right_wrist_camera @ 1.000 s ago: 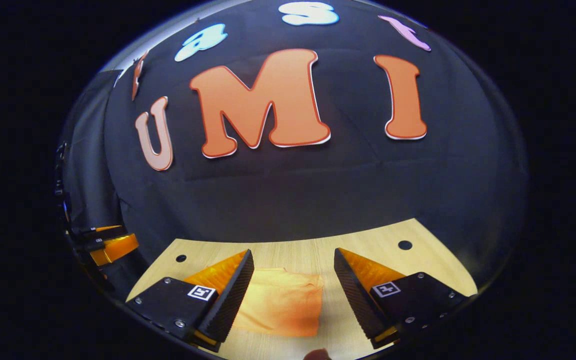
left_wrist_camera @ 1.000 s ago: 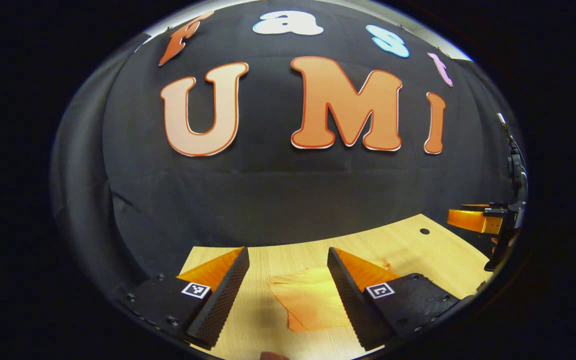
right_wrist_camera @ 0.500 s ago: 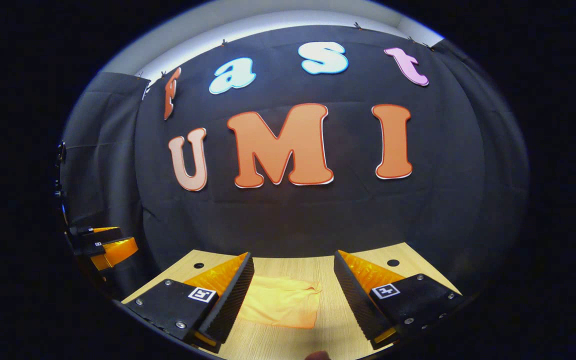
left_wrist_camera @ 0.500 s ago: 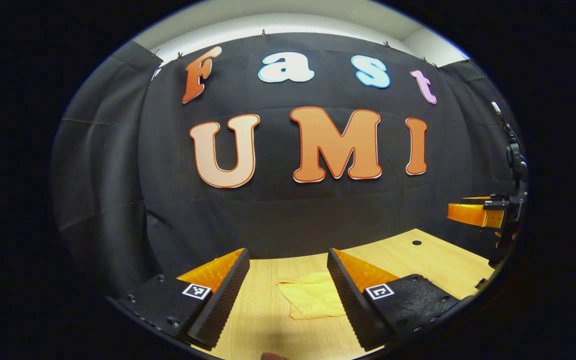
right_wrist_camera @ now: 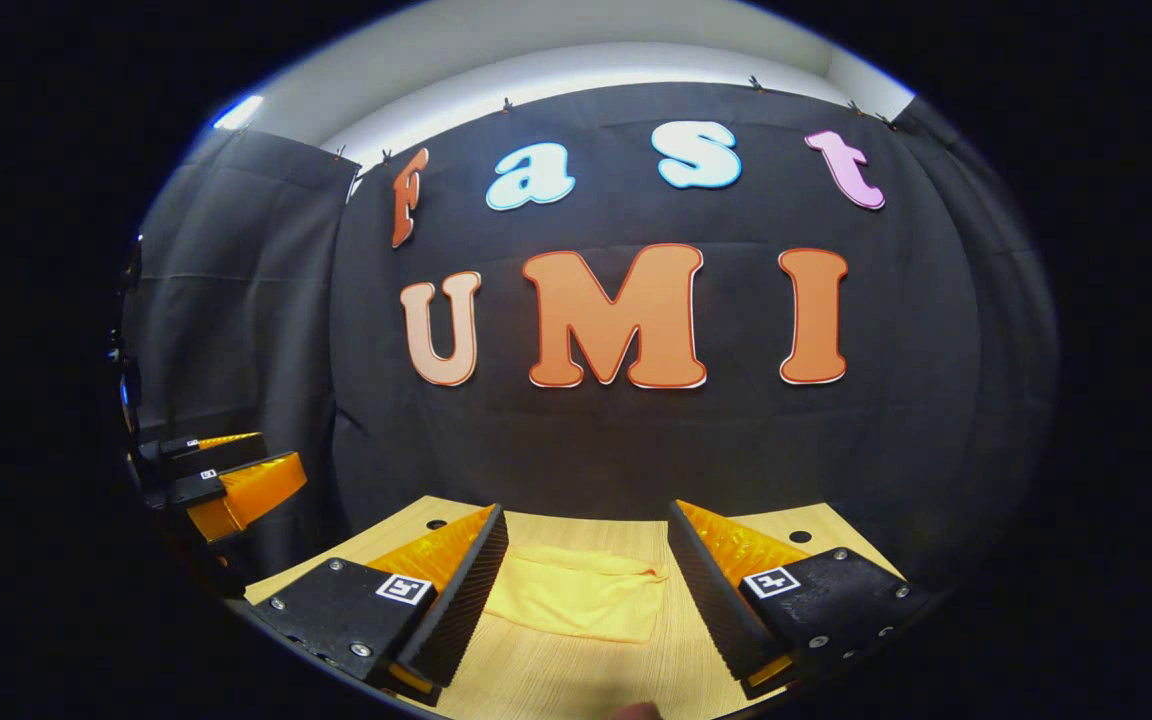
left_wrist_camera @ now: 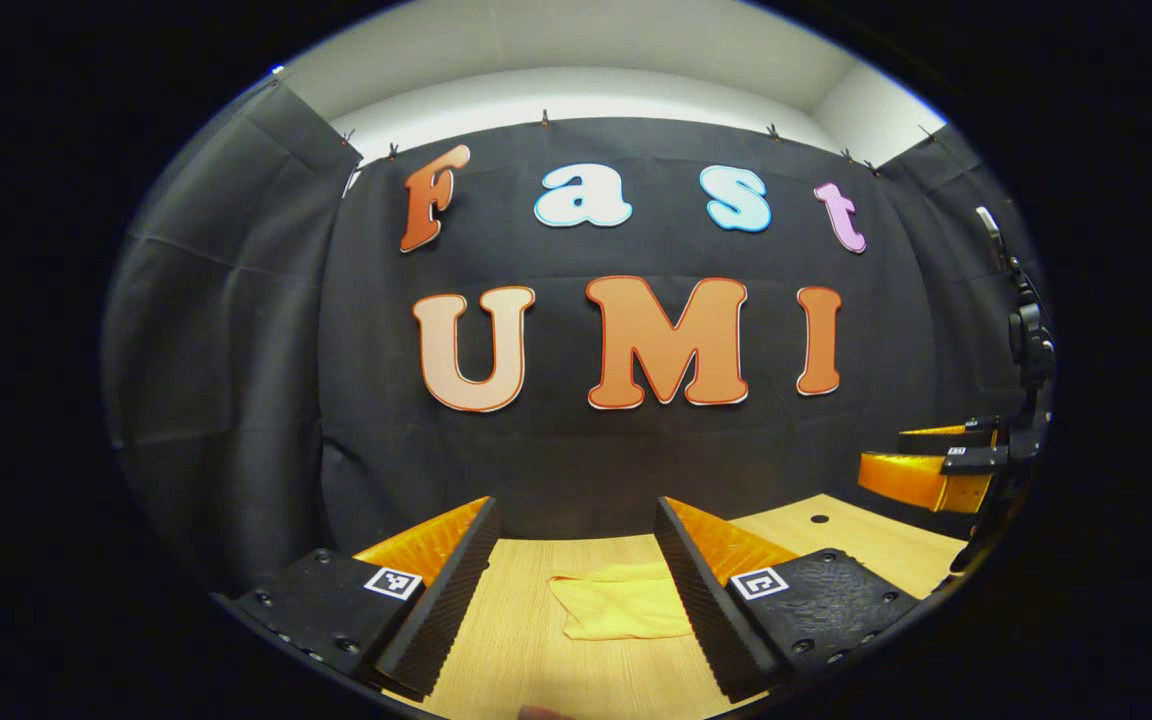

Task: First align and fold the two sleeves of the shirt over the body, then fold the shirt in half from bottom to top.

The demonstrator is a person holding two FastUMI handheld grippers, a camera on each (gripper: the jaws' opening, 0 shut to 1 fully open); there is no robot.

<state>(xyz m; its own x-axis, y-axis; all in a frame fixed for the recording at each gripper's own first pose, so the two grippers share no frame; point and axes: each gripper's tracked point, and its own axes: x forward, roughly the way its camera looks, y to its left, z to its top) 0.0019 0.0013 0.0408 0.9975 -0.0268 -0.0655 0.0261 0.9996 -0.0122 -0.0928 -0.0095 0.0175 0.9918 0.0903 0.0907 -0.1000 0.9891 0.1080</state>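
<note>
A yellow shirt [left_wrist_camera: 616,608] lies folded into a small flat rectangle on the wooden table [left_wrist_camera: 526,660]. In the left gripper view my left gripper [left_wrist_camera: 576,590] is open, held above and short of the shirt, with nothing between its fingers. The right gripper [left_wrist_camera: 921,470] shows far off at that view's right edge. In the right gripper view the same folded shirt [right_wrist_camera: 576,605] lies ahead between the fingers of my right gripper [right_wrist_camera: 586,590], which is open and holds nothing. The left gripper [right_wrist_camera: 226,485] appears at that view's left edge.
The wooden table [right_wrist_camera: 576,680] has small round holes near its far corners [right_wrist_camera: 793,536] [left_wrist_camera: 818,519]. The black cloth wall [left_wrist_camera: 576,440] stands right behind the table's far edge.
Both grippers have drawn back and tilted up from the shirt. The shirt looks smaller and farther, more of the wall and ceiling shows. The shirt itself has stayed in place.
</note>
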